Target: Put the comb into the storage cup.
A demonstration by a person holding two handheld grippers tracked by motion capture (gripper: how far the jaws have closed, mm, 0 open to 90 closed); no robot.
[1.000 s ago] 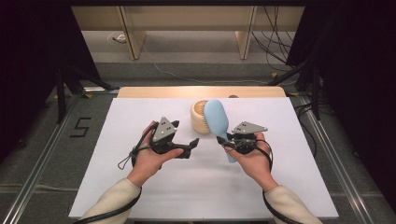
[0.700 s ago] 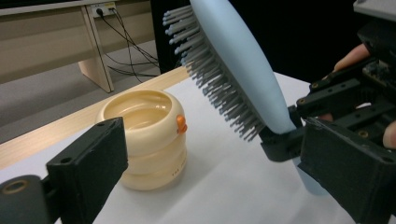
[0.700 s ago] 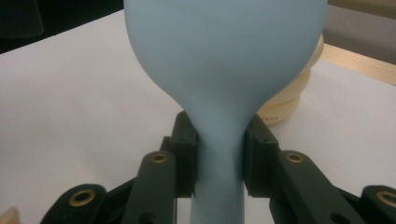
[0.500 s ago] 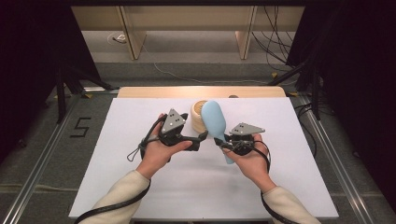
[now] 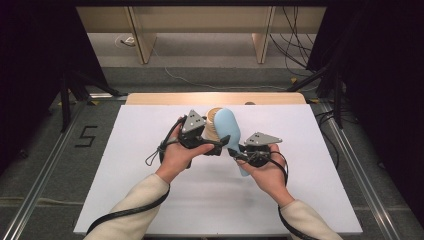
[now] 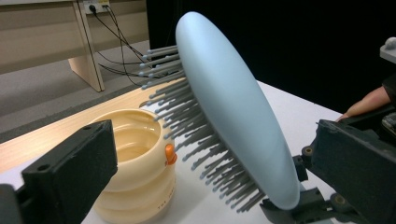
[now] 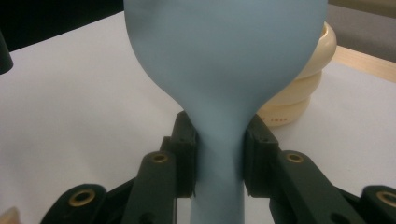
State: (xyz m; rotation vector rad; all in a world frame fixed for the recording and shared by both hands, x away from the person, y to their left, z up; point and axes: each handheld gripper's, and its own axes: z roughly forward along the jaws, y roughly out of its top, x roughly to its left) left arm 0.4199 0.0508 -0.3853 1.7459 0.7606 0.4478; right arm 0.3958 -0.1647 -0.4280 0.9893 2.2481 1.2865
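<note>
Above the white table (image 5: pixel 125 190), right gripper (image 5: pixel 239 152) clamps the blue hairbrush (image 5: pixel 227 131); left gripper (image 5: pixel 216 148), just widened, holds nothing beside the cream cup (image 6: pixel 135 182).

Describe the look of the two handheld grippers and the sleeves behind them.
Both the left gripper and right gripper are black, each topped by a grey three-cornered plate, with blocky black fingers. A black cable trails from each along cream sleeves.

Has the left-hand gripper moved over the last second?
Yes. In the high view the left gripper has shifted up the picture and rightward, toward the cream cup and blue hairbrush, its jaws just opening, nothing between them.
</note>
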